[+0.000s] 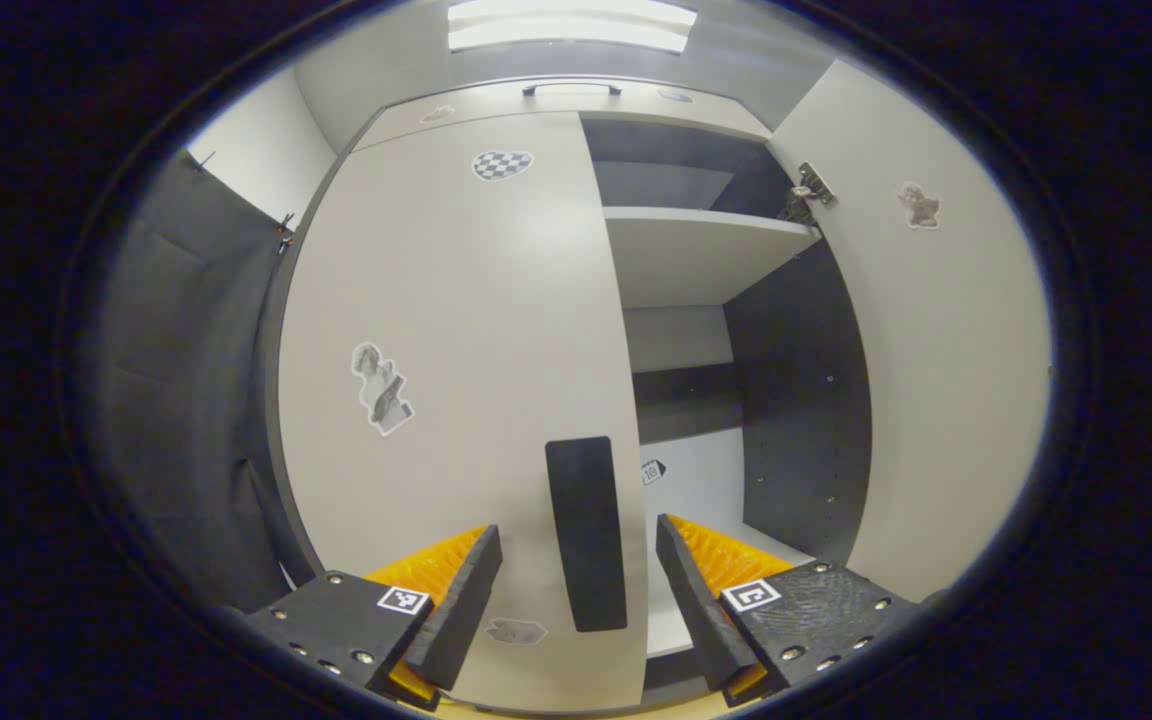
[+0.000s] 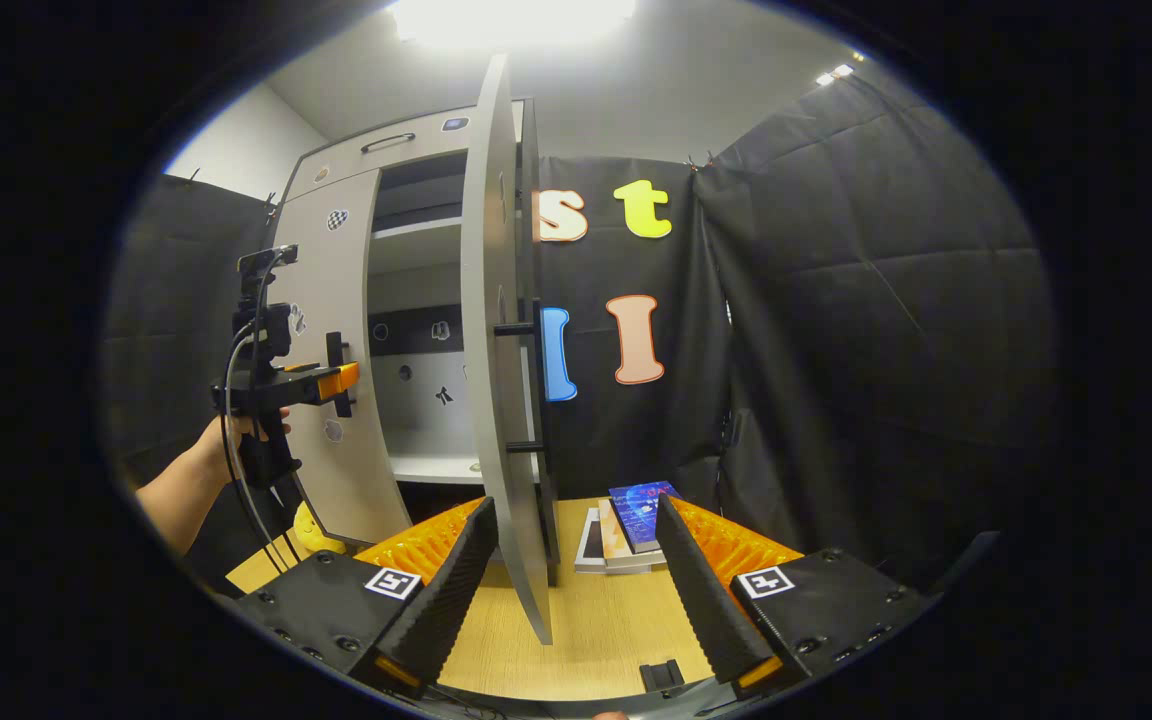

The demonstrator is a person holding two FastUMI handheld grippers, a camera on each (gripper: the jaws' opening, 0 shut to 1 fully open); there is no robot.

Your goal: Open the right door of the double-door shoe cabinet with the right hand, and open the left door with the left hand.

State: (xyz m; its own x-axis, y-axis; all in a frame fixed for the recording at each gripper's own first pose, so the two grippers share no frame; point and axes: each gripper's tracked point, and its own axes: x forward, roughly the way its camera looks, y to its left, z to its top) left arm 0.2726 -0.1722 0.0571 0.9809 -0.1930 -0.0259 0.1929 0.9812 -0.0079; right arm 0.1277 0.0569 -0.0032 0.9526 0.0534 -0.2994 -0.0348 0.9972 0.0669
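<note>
The right door (image 2: 501, 330) stands swung out edge-on, and the right gripper (image 2: 576, 575) sits with fingers spread and empty on either side of its edge. The left gripper (image 1: 576, 590), fingers apart, straddles the handle (image 1: 586, 530) of the closed left door (image 1: 456, 380), apparently lining up to grip and pull it.

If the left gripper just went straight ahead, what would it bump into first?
Probably the black handle on the closed left door. It sits between the left gripper's open fingers, straight ahead; how near is hard to tell.
</note>
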